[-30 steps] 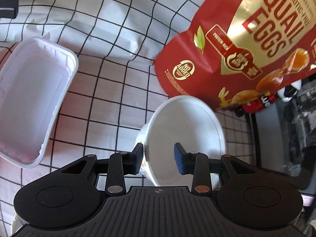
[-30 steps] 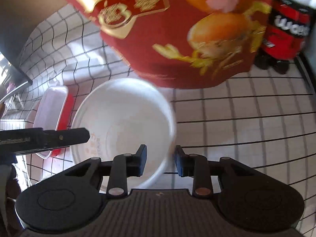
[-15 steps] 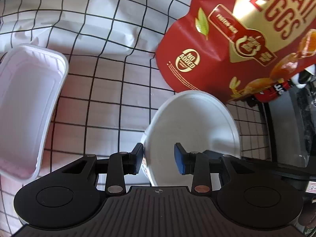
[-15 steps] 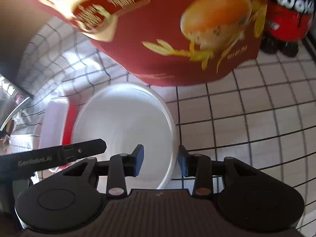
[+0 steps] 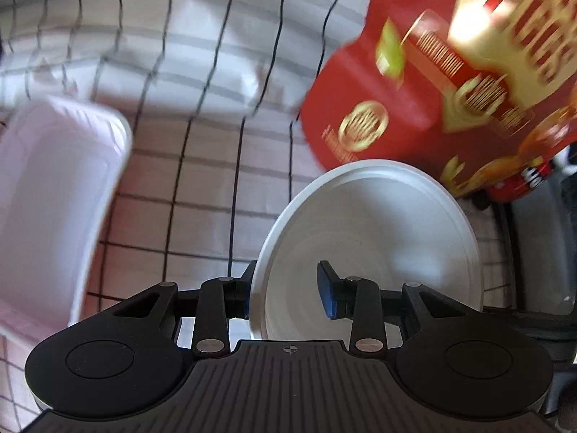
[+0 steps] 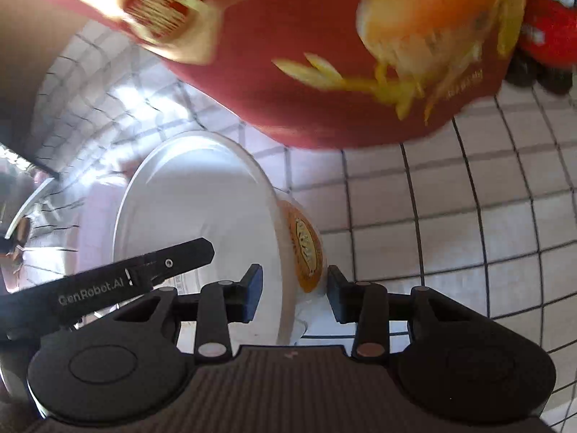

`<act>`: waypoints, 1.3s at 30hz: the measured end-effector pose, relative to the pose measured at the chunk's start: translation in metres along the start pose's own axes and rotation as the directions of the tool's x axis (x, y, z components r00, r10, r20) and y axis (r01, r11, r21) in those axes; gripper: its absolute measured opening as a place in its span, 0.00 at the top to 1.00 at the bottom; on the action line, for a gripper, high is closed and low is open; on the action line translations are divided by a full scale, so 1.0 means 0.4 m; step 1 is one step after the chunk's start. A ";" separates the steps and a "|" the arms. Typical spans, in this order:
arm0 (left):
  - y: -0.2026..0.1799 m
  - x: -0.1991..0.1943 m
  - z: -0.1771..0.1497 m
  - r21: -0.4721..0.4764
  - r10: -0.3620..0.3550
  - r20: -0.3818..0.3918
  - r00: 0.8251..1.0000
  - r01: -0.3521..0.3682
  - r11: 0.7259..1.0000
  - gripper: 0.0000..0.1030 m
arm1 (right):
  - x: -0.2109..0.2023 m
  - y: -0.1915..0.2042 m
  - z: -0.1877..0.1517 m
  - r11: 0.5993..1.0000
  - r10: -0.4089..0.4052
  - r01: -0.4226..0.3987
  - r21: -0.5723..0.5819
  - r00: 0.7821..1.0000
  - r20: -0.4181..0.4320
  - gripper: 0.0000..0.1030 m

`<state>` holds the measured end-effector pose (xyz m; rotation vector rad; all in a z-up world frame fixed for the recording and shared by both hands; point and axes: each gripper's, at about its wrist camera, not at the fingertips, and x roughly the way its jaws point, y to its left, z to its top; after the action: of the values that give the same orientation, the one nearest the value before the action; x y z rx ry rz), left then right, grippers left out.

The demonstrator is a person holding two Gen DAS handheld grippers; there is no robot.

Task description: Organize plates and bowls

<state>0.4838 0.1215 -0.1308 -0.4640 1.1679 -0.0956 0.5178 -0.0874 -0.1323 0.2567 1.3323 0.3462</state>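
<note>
A round white paper bowl [image 5: 371,238] stands on the checked cloth; its outer wall carries an orange print in the right wrist view [image 6: 202,216]. My left gripper [image 5: 285,292] straddles the bowl's left rim, one pad outside and one inside, with a gap to the wall. My right gripper [image 6: 292,292] straddles the bowl's right rim the same way, jaws apart. A white rectangular tray [image 5: 50,195] lies to the left. The left gripper's finger [image 6: 144,270] crosses the bowl in the right wrist view.
A large red quail-egg bag [image 5: 450,72] stands just behind the bowl, and it fills the top of the right wrist view [image 6: 324,54]. A red bottle [image 6: 548,25] stands at the far right. A dark edge [image 5: 533,252] borders the cloth on the right.
Both grippers have moved in over the bowl's rims. The right jaws have widened a little. The bowl now looks tilted and larger in both views.
</note>
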 end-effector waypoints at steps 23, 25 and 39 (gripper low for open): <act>-0.167 -0.271 -0.227 0.084 -0.121 -0.032 0.992 0.123 0.989 0.65 | -0.341 -0.068 -0.240 0.999 0.027 -0.022 -0.046 0.994 0.105 0.61; -0.171 -0.249 -0.256 0.110 -0.108 -0.076 0.991 0.116 0.987 0.67 | -0.333 -0.085 -0.271 0.999 0.010 -0.005 -0.054 0.996 0.093 0.61; -0.127 -0.241 -0.275 0.084 -0.099 -0.101 0.990 0.107 0.991 0.69 | -0.299 -0.108 -0.279 0.996 -0.051 0.060 -0.066 0.991 0.120 0.62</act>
<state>0.3546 0.0723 -0.0614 -0.4447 1.2294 -0.2612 0.3896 -0.1752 -0.0656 0.1786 1.2059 0.3252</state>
